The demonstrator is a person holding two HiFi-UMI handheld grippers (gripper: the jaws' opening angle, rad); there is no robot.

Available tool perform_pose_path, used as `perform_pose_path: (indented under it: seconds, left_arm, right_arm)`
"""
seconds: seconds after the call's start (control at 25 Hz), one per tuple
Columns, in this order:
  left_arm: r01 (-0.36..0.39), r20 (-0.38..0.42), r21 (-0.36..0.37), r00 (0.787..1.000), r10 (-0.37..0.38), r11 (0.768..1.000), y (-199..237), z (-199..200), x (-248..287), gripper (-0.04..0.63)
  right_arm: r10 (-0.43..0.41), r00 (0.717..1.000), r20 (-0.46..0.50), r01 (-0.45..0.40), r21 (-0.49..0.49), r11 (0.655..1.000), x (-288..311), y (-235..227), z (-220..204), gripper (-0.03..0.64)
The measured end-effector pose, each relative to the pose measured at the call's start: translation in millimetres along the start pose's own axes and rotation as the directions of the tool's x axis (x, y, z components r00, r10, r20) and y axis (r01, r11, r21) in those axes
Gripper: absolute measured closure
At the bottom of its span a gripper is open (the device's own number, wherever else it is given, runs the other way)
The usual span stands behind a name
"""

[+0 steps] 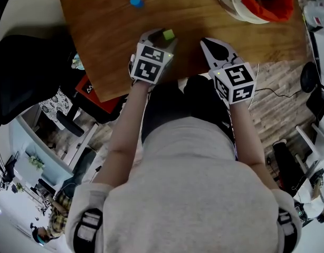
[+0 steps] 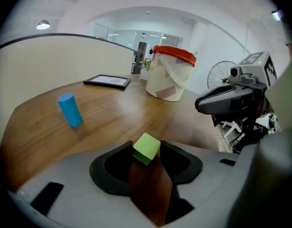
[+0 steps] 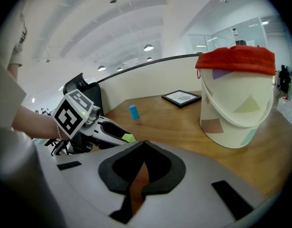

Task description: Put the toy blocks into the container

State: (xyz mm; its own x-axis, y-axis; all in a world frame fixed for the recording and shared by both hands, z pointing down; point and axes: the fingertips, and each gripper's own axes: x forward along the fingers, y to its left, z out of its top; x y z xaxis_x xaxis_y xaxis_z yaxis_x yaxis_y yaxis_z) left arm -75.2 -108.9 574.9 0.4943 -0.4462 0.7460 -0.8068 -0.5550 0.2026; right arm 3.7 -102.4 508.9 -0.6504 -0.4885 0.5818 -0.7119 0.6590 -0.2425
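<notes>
A green cube (image 1: 168,34) sits on the wooden table (image 1: 104,41) near its front edge. My left gripper (image 1: 163,37) has both pads against the cube's sides; in the left gripper view the cube (image 2: 146,148) fills the gap at the jaw tips of the left gripper (image 2: 146,143). A blue cylinder (image 1: 136,1) (image 2: 70,109) stands upright further back on the left. The white bucket with a red liner (image 1: 257,1) (image 3: 236,99) stands at the far right and holds several blocks. My right gripper (image 1: 205,41) (image 3: 143,142) hangs beside the left one, shut and empty.
A black picture frame (image 2: 107,81) (image 3: 181,98) lies flat near the table's far edge, left of the bucket. A black chair (image 1: 25,73) stands off the table's left side. The person's lap fills the space below the table's front edge.
</notes>
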Motion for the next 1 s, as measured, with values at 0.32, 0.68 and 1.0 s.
perform_pose_path:
  seconds: [0.32, 0.68, 1.0]
  left_arm:
    - [-0.011, 0.031, 0.027, 0.999, 0.01, 1.0, -7.2, 20.9, -4.4, 0.405]
    - [0.012, 0.081, 0.099, 0.996, -0.02, 0.995, -19.5, 59.3, -15.7, 0.405]
    - [-0.007, 0.166, 0.135, 0.986, -0.016, 0.991, -29.7, 105.4, -29.4, 0.405]
  right_arm:
    - [-0.031, 0.999, 0.031, 0.031, 0.002, 1.0, -14.7, -14.8, 10.3, 0.606]
    - [-0.062, 0.991, 0.119, 0.062, 0.003, 0.998, -27.2, -28.5, 38.2, 0.606]
    - [-0.072, 0.974, 0.213, 0.077, -0.018, 0.997, -51.1, -38.5, 74.1, 0.606]
